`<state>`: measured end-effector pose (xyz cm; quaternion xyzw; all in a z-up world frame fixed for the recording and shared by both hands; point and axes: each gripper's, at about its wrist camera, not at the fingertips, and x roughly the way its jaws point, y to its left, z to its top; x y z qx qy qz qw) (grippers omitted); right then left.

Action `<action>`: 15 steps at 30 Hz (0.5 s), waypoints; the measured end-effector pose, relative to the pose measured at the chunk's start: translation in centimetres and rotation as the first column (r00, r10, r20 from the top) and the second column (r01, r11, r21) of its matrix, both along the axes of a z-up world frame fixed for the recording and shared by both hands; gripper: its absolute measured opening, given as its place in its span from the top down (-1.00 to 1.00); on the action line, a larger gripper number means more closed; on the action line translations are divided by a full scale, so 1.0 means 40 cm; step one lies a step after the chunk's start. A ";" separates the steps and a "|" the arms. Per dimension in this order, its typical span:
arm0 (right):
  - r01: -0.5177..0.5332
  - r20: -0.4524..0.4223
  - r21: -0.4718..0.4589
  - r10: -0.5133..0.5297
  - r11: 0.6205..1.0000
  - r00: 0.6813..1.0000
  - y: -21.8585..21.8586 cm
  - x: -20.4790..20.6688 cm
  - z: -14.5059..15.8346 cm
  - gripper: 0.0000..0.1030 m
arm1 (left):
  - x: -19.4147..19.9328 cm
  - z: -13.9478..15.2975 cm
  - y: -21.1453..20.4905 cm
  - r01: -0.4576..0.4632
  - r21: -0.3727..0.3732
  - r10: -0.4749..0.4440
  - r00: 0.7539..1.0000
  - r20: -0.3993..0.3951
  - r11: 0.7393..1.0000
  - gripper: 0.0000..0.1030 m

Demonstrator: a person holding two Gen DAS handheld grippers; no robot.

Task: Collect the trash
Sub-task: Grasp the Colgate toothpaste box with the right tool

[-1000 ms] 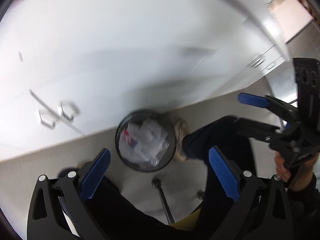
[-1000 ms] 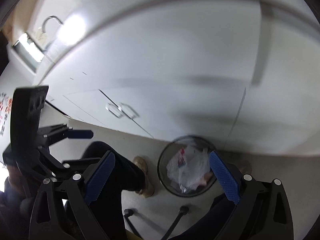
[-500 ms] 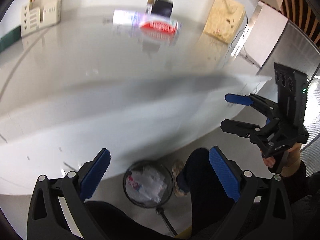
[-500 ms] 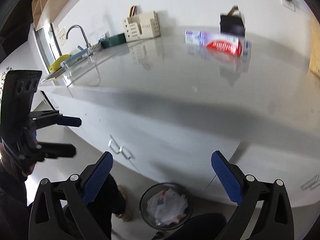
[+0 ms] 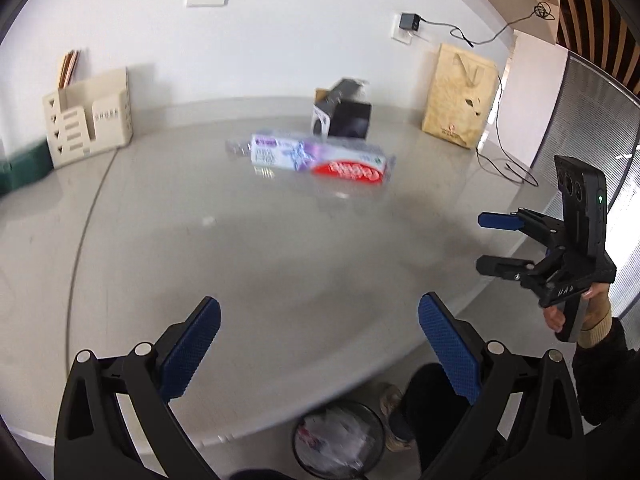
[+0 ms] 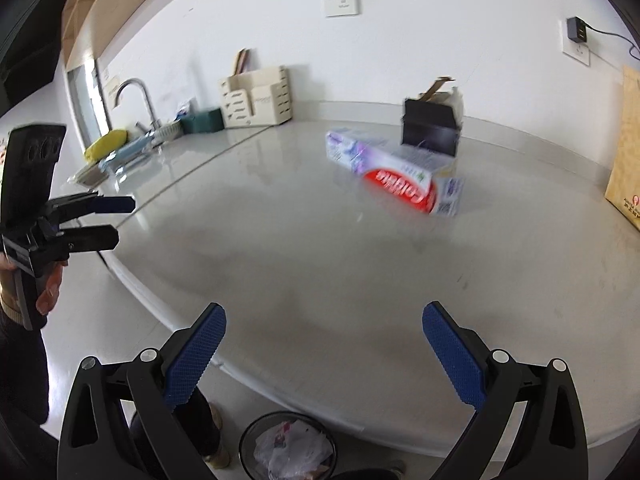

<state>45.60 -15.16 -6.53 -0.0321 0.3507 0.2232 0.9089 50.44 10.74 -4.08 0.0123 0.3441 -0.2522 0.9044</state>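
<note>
Cardboard toothpaste box (image 5: 322,159), white and lilac with a red logo panel, lies flat on the grey countertop (image 5: 168,216), far of centre, not touching either gripper. Just behind it stands a small open black carton (image 5: 347,117), flap raised. Near the counter's front edge, down on the floor, a round wire bin (image 5: 338,442) holds crumpled plastic and paper.

View differences:
- Left wrist view shows the brown paper bag (image 5: 458,96) whole, against the far wall to the right, with a plugged-in adapter (image 5: 409,21) and its cable above it. Right wrist view catches only the bag's edge (image 6: 626,148).
- Right wrist view alone shows the sink end at far left: curved tap (image 6: 136,94), yellow cloth (image 6: 106,142), green box (image 6: 202,121).
- Cream desk organiser (image 6: 256,98) appears in both views, against the far wall left of the toothpaste box (image 6: 394,178).
- Bin (image 6: 288,446) in both; blurred in the left view, sharper in the right.

Pose:
- Left gripper (image 5: 320,350) held level above the near edge of the counter, blue pads spread wide, nothing between them. Seen from the right wrist camera it sits at far left (image 6: 116,222), beyond the counter's side edge, hand wrapped round the handle.
- Right gripper (image 6: 324,350) likewise above the near edge, jaws wide apart and empty. In the left wrist view it shows side-on at right (image 5: 490,244), fingers pointing left over the counter.
</note>
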 end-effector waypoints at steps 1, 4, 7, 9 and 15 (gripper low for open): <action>0.004 -0.001 0.010 -0.004 1.000 1.000 -0.008 0.020 0.010 -0.93 | 0.017 0.004 0.005 -0.002 -0.007 0.002 1.000 -0.002 1.000 -0.91; 0.029 0.006 0.016 -0.029 0.999 1.000 -0.019 0.071 0.034 -0.93 | 0.066 0.012 0.020 -0.022 -0.029 0.022 1.000 -0.008 0.999 -0.91; 0.050 0.023 0.015 -0.050 0.999 0.998 -0.027 0.128 0.060 -0.93 | 0.097 0.016 0.031 -0.005 -0.054 0.005 1.000 -0.001 0.999 -0.92; 0.041 0.021 0.020 -0.041 0.999 0.999 -0.024 0.165 0.072 -0.93 | 0.137 0.023 0.031 0.014 -0.050 -0.014 1.000 0.009 0.999 -0.92; 0.046 0.021 0.028 -0.046 0.999 0.999 -0.009 0.270 0.098 -0.93 | 0.290 0.043 0.025 0.064 -0.001 -0.064 0.998 0.021 0.998 -0.91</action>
